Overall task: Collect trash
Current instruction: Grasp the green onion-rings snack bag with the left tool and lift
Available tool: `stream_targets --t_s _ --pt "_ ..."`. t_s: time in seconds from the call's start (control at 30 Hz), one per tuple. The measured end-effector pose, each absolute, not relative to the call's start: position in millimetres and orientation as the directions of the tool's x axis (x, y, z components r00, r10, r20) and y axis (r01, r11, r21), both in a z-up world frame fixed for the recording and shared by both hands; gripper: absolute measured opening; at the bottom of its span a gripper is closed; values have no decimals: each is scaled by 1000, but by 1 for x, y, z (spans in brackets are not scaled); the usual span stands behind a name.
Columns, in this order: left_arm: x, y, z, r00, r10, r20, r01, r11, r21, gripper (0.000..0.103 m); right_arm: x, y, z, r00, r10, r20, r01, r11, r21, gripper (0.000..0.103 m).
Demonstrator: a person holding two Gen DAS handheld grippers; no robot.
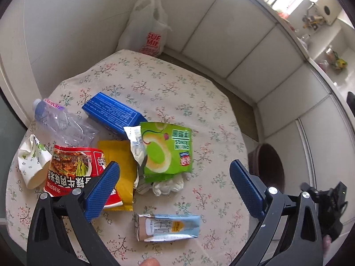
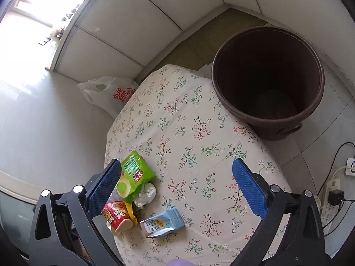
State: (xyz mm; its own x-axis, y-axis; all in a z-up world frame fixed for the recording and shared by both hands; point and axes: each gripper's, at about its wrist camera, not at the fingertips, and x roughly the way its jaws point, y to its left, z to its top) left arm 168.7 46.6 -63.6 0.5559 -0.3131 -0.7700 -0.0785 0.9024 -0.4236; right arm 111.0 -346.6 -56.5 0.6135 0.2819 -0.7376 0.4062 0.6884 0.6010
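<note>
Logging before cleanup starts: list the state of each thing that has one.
Left gripper: open, empty.
Right gripper: open, empty.
Bin: open, looks empty.
Bottle: crushed, lying down.
Paper cup: crumpled, on its side.
Drink carton: flattened.
Green snack bag: torn open.

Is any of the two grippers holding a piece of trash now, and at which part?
No, nothing is held. The left gripper and the right gripper are both open and empty above the table.

In the left wrist view the brown bin (image 1: 269, 166) is half hidden behind the desk (image 1: 177, 88) edge; the red noodle cup (image 1: 75, 168) sits partly behind the left tongs' finger (image 1: 102, 190); windowsill clutter too blurred to tell.
</note>
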Motion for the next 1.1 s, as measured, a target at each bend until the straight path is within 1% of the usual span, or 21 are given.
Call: stream_targets --t_s 0.07,0.13,0.2,0.23,0.3,0.37,0.47,0.53,0.6,0.67,0.73,0.8,0.83,0.93,1.03,1.1 --pt "183 48 -84 518 -311 -797 -135 890 -435 96 111 -350 -54 620 241 -747 414 708 572 96" --pt "198 44 -94 499 -358 -789 -125 871 -474 95 114 -351 -55 618 237 -749 408 718 564 96" --pt "208 37 -101 495 -329 -804 -114 893 -436 95 118 -348 -58 607 268 -748 392 718 575 96" --pt "214 33 -107 485 -302 -821 -122 906 -406 95 120 -346 -59 604 278 -747 385 718 579 96" --pt "225 32 -123 455 -277 -846 -159 910 -384 95 123 -341 -59 601 281 -748 378 725 576 96" --pt "232 31 -136 438 -283 -853 -174 904 -390 93 125 -339 -59 601 273 -752 375 734 566 96" --pt "241 28 -151 419 -277 -865 -181 908 -379 86 128 -338 -59 601 258 -757 379 741 554 96" --pt "244 29 -159 405 -283 -870 -191 904 -383 73 131 -338 -61 597 267 -757 381 736 560 96" --pt "246 31 -167 387 -308 -869 -211 888 -409 67 132 -339 -62 593 280 -755 380 730 568 96" --pt "246 31 -170 379 -329 -865 -224 875 -430 58 133 -338 -63 589 288 -755 374 731 571 96" --pt "245 28 -169 382 -344 -858 -215 870 -444 44 133 -337 -64 583 293 -758 368 736 568 96" --pt "245 26 -165 395 -355 -847 -201 867 -457 38 133 -334 -65 576 295 -763 363 744 561 96" --pt "244 24 -162 403 -369 -837 -188 862 -470 30 134 -333 -66 569 294 -768 360 750 554 96" --pt "241 16 -150 425 -413 -805 -133 852 -507 13 136 -328 -69 552 292 -781 354 766 536 96" --pt "235 5 -135 440 -430 -788 -70 859 -508 4 139 -320 -73 535 298 -791 340 780 525 96" --pt "229 -2 -126 451 -427 -784 -30 870 -492 2 142 -312 -75 520 306 -797 322 794 515 96"
